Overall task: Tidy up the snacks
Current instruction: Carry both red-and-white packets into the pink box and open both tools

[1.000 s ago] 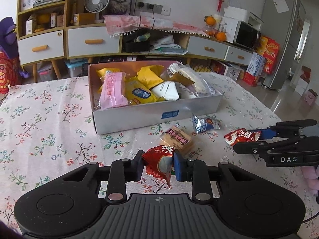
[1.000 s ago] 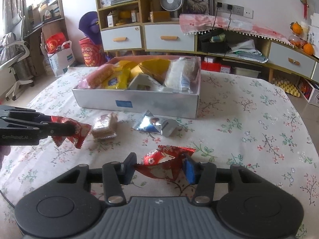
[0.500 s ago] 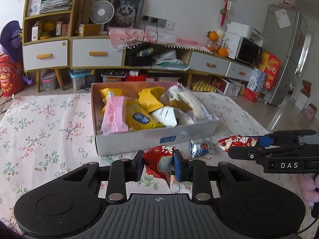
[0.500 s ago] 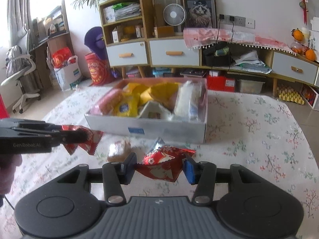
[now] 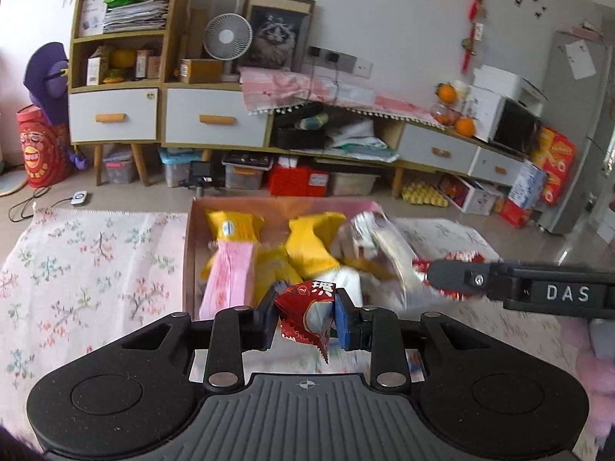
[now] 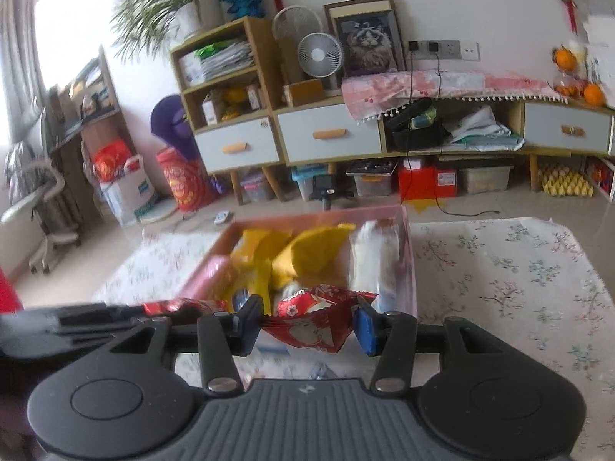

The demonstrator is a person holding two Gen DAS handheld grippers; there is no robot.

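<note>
My left gripper [image 5: 305,320] is shut on a red snack packet [image 5: 305,313] and holds it over the near edge of the open cardboard box [image 5: 188,253]. The box holds yellow, pink and white snack bags. My right gripper [image 6: 307,330] is shut on another red snack packet [image 6: 313,326], also above the box's near side [image 6: 411,265]. The right gripper [image 5: 438,276] shows from the right in the left wrist view, with its red packet [image 5: 457,257] over the box's right end. The left gripper [image 6: 180,309] shows blurred at the left of the right wrist view.
The box stands on a table with a floral cloth [image 5: 77,269] [image 6: 519,269]. Behind the table are low cabinets with drawers [image 5: 215,119], shelves, a fan and storage bins on the floor. An office chair [image 6: 42,207] stands far left.
Both grippers have risen and moved forward with their red packets, from above the table in front of the box to over the box. The loose snacks on the table have dropped out of view.
</note>
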